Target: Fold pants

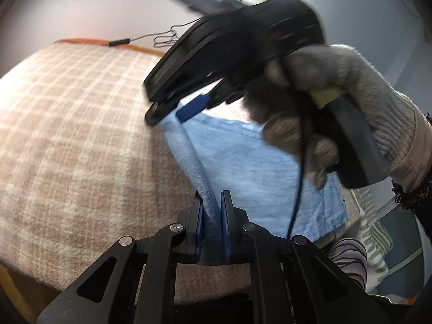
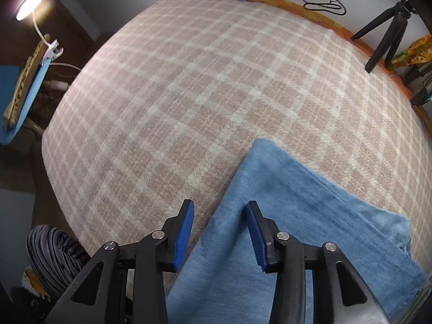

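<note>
Right wrist: tripod (image 2: 388,32) (far edge) beyond pants (image 2: 297,202).

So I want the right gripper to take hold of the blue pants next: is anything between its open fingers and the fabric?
Nothing visible. The right gripper hangs open directly over the blue pants edge on the checked blanket, with only air below it. The left gripper pinches a raised fold away from that spot.

Left claw (image 1: 212,208): black linkage arms, silver screws, blue ribbed pads. Right claw (image 2: 219,225): same build, black housing, thin dark cable. Hand (image 1: 318,108) behind it wears grey knit glove, pale ribbed cuff.
</note>
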### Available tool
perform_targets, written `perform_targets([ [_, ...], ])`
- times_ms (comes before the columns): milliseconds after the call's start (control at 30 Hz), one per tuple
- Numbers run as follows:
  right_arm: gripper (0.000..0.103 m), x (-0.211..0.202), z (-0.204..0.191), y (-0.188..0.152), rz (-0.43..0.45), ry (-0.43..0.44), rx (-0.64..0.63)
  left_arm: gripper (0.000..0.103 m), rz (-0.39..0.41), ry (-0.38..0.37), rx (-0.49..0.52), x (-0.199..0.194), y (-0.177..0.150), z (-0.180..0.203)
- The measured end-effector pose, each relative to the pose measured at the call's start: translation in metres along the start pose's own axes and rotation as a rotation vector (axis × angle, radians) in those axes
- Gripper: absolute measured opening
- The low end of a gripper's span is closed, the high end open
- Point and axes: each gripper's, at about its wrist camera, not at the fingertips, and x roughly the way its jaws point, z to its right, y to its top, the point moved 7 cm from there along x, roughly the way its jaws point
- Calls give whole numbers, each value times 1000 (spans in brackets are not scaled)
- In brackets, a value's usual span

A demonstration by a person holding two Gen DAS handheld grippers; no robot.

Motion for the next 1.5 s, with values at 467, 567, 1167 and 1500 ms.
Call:
perform_targets([
  [467,5,-23,23,-23,140,48,97,32,-47,28,-55,15,-13,-7],
  [567,5,-38,34,-32,188,84,123,18,-10,-5,-58,10,-8,2],
  [1167,4,-127,140,-89,445,176,328,14,31,-209,172,17,33,128],
  [1500,4,-147,216,-138,494,136,431,13,-50,-306,273,62,35,199],
])
